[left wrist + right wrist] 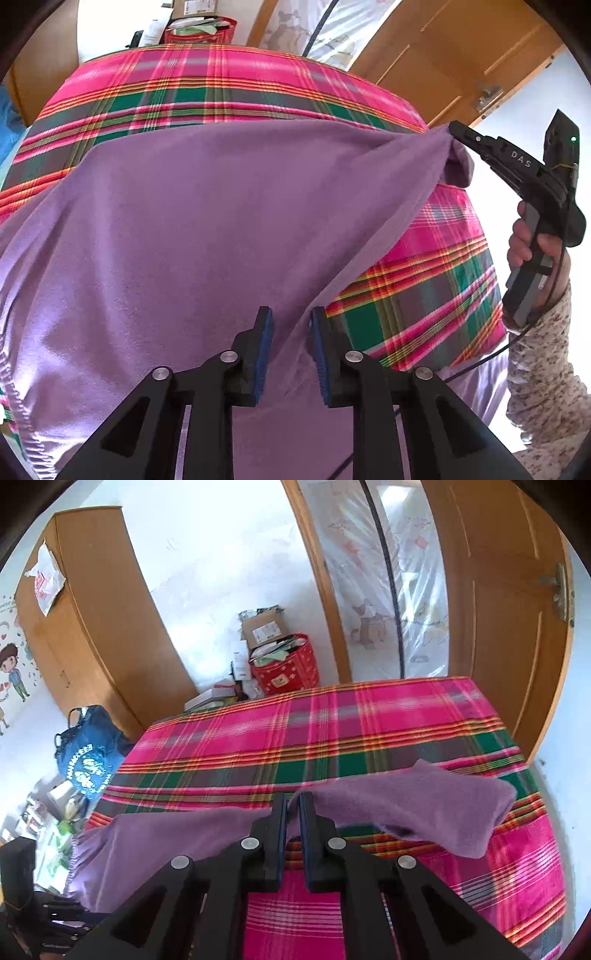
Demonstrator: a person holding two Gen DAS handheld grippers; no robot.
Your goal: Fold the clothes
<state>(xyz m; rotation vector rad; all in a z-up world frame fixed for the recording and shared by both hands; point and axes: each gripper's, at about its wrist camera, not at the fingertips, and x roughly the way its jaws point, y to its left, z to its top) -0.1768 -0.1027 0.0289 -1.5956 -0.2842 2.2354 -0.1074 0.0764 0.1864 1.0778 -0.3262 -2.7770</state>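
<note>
The purple garment (177, 229) is a soft, matte, fleece-like cloth, plain lilac with no print; it lies spread across the plaid cloth (229, 85) covering the tabletop, its near part slack and shinier, with a gathered, stitched hem at the lower left edge; one edge is lifted into a taut diagonal ridge that runs from the left gripper (290, 350) up to the right gripper (452, 129). The plaid cloth is a woven check of hot pink, green and grey with thin orange and yellow lines, lying flat. The left gripper's blue ribbed fingers (264, 354) stand a little apart with the fabric fold between them; whether they press it cannot be told. In the right wrist view the right gripper (293, 812) has its fingers nearly together, pinching a thin edge of the garment, whose free corner droops to the right in a soft rounded flap.
</note>
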